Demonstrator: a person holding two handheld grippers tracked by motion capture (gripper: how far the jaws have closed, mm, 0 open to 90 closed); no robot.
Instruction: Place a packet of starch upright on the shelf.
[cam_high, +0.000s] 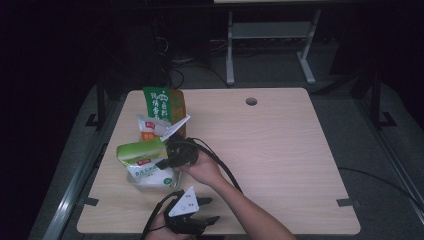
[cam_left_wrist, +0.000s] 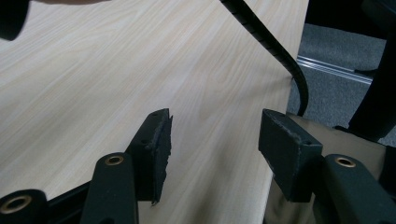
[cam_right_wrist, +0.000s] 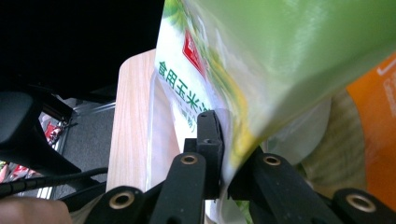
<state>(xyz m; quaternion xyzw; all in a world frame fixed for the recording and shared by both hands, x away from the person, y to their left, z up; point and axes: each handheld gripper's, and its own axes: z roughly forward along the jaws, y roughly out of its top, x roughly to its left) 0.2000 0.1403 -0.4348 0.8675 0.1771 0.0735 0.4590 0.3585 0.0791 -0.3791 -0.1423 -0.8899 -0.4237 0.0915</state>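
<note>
1. Nearest the high camera is the left gripper (cam_high: 192, 216), low at the table's (cam_high: 280, 150) front edge. In the left gripper view its pads (cam_left_wrist: 156, 149) stand well apart with bare wood between them — it holds nothing.

2. The right gripper (cam_high: 172, 155) sits farther in, reaching leftward into the cluster of packets. In the right gripper view its jaws are closed on the edge of the green bag (cam_right_wrist: 261, 70), the film pinched between the pads.

3. From above, the green bag (cam_high: 142, 150) lies just left of the right gripper, over a clear tub (cam_high: 150, 181). Its long axis runs roughly left to right, tilted a little. A taller green-and-orange pack (cam_high: 162, 105) stands just behind, a white pouch (cam_high: 152, 127) between them.

4. The relation that counts: the bag hangs out to the left of the gripping hand, above the tub. Any lowering or lifting likely goes along that line.

5. The right hand is on the bag already; the left is near but apart — free, I judge, to steady the tub.
</note>
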